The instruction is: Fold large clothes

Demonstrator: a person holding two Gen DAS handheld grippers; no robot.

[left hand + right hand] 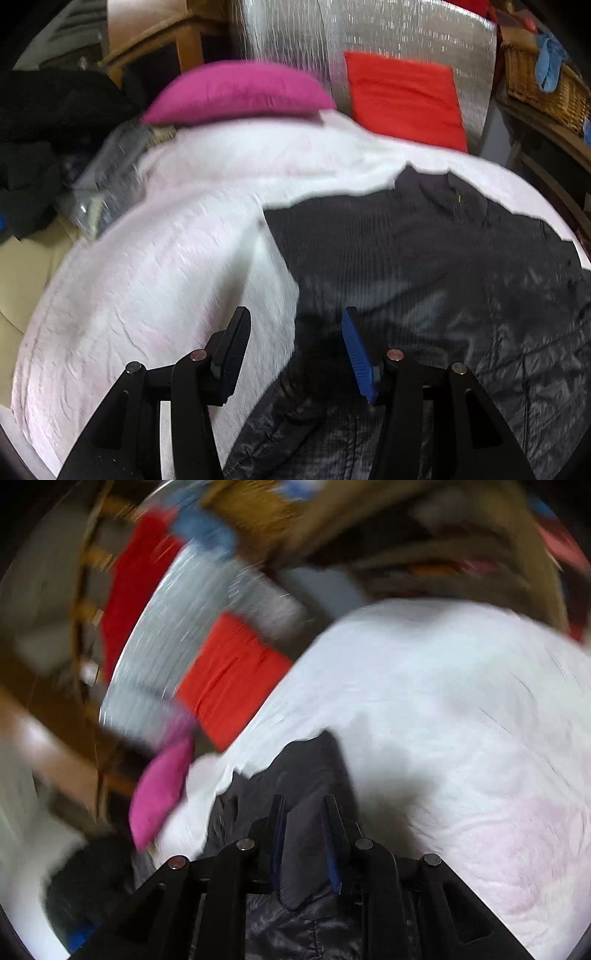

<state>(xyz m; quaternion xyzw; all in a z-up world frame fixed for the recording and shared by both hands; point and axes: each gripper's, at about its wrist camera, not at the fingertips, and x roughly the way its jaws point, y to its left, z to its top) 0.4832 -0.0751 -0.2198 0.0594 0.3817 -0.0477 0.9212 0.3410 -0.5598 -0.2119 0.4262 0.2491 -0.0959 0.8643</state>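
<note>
Jacket: dark, quilted, spread on white bedcover | Left gripper: jaws apart, nothing between, over jacket's edge | Right gripper: jaws narrow, jacket fabric between them; pad contact unclear in blur | Pink cushion: beyond bedcover

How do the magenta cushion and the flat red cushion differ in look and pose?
The magenta cushion is plump and rounded, while the flat red cushion is thin and squarish. The magenta cushion lies at the far edge of the white bedspread; the flat red cushion seems to lean on the silver foil panel behind it. Both are plain, brightly coloured and beyond the dark quilted jacket.
</note>
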